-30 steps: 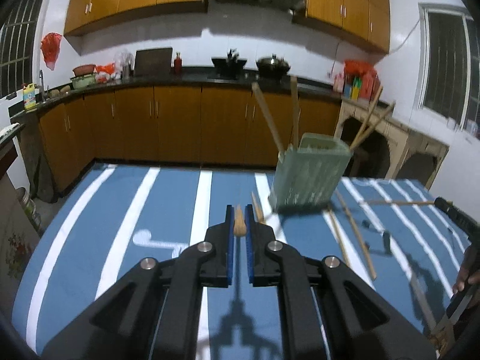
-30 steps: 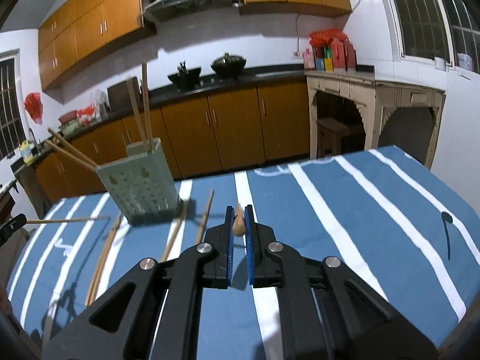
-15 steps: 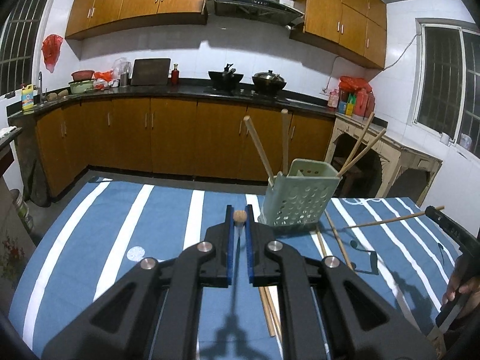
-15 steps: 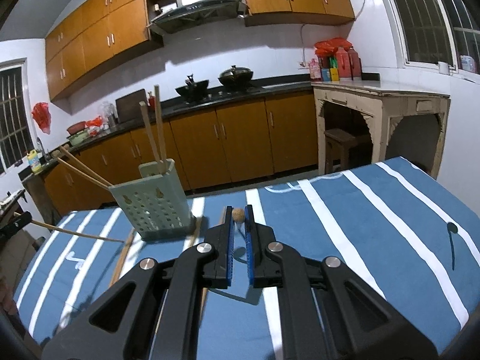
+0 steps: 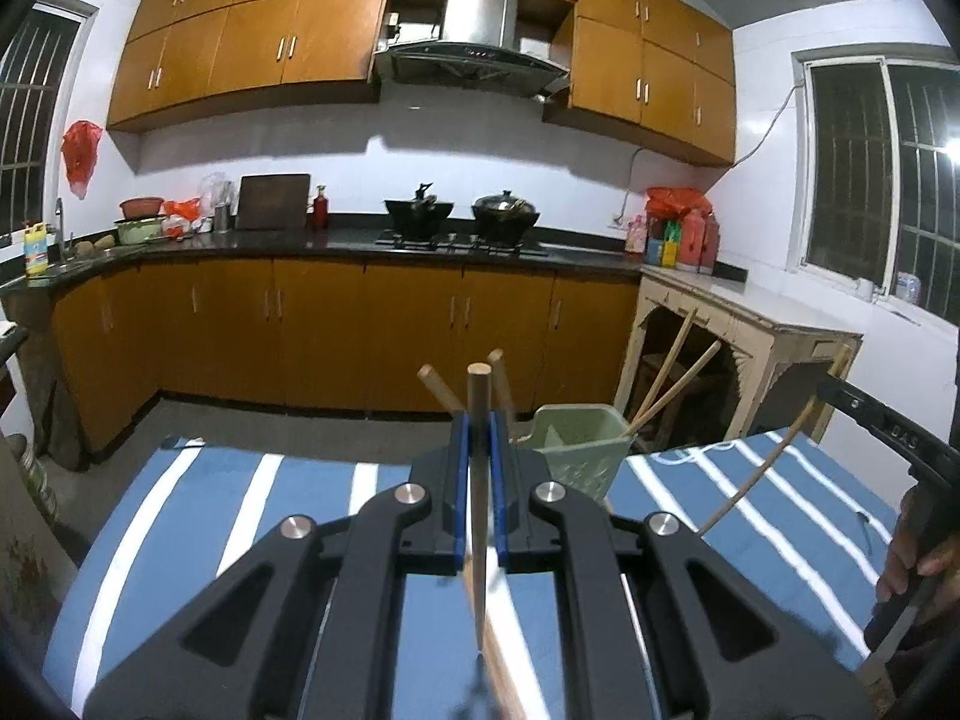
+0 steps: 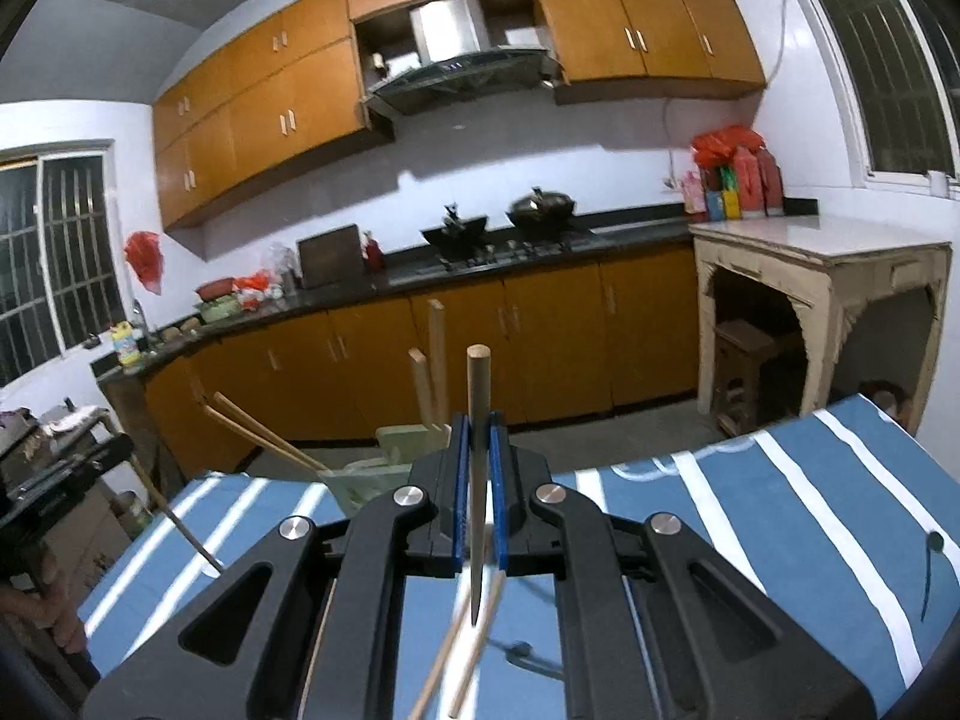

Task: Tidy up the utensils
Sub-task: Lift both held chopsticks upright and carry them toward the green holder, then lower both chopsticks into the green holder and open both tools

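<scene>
On my blue white-striped cloth surface (image 5: 240, 516) stands the pale green perforated plastic holder (image 5: 576, 450). My left tongs (image 5: 478, 480) clamp one upright wooden chopstick (image 5: 478, 420); my right tongs (image 6: 478, 480) clamp another wooden chopstick (image 6: 478, 408), both raised near the holder.

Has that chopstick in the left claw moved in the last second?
Yes. The chopstick in the left gripper has been lifted and tipped upright; its top now stands above the green holder.

Chopstick (image 5: 479, 480) upright between left jaws
</scene>
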A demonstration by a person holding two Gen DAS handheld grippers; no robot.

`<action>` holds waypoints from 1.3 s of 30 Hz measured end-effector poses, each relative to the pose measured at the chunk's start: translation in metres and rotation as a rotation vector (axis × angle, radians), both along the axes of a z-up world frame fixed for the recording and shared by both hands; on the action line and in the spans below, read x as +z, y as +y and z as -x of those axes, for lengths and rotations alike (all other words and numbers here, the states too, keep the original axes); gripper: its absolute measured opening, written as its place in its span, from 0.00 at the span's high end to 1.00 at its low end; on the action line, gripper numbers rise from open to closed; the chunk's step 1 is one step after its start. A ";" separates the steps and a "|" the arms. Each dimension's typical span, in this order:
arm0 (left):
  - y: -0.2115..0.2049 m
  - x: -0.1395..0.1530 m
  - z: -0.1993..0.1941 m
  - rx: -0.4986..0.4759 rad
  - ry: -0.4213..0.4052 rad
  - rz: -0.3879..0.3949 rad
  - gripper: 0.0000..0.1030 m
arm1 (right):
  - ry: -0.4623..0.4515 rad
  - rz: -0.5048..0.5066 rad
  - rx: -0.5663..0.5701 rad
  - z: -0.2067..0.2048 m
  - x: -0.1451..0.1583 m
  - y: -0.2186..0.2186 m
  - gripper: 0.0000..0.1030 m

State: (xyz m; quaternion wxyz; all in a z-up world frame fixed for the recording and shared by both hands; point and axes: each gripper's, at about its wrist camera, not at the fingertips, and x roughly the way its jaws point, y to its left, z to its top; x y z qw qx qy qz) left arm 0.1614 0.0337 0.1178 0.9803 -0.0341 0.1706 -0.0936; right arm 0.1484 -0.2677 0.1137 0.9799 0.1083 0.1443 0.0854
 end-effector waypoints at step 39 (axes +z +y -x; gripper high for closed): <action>-0.048 0.054 -0.096 0.114 -0.171 0.129 0.92 | -0.216 -0.015 -0.113 -0.088 0.030 0.044 0.93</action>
